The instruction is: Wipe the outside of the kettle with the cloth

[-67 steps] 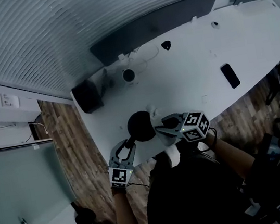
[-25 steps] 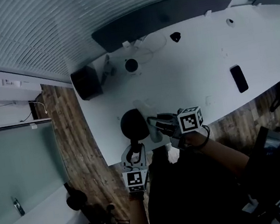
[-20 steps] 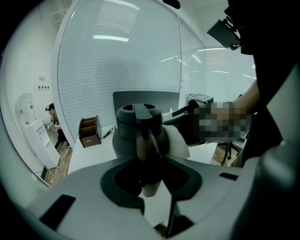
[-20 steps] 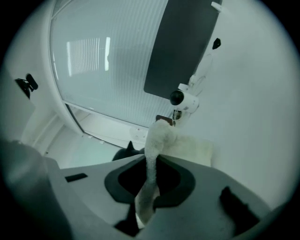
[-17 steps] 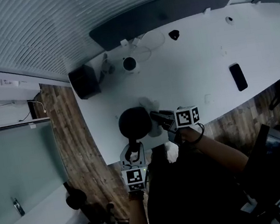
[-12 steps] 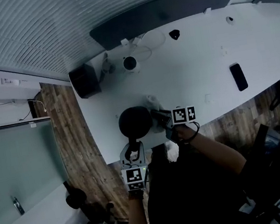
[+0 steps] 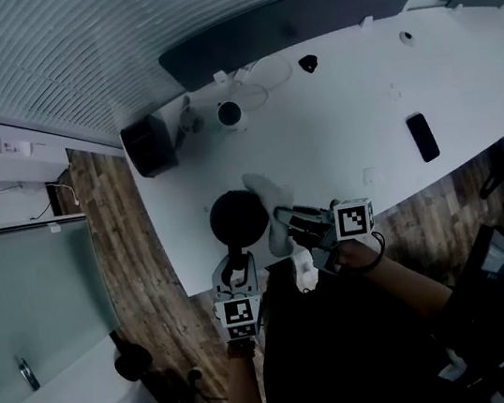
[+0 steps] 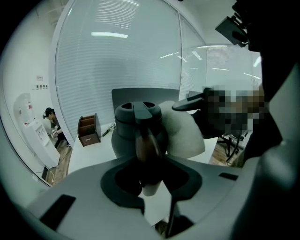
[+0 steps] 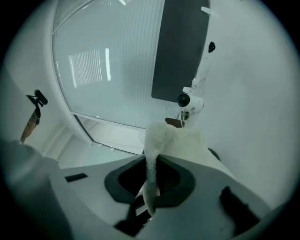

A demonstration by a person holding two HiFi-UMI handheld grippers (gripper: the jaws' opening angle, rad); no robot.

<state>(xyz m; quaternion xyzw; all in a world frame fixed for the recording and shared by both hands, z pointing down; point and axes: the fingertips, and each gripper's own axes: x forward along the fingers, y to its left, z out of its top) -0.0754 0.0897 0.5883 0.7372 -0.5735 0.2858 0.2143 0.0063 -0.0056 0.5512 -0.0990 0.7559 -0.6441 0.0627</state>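
White cloth [image 7: 264,190] pinched in level right gripper [image 7: 284,218] jaws — left gripper [image 7: 236,267], tilted down, clamps kettle handle [image 8: 146,143].

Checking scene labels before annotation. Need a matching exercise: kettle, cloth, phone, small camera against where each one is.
1 kettle
2 cloth
3 phone
4 small camera

A clamped in the right gripper
B lying alone on the table, away from both grippers
C beside the dark panel at the table's far edge
D handle between the jaws of the left gripper

Pairs: 1-D, 2-A, 3-B, 4-C
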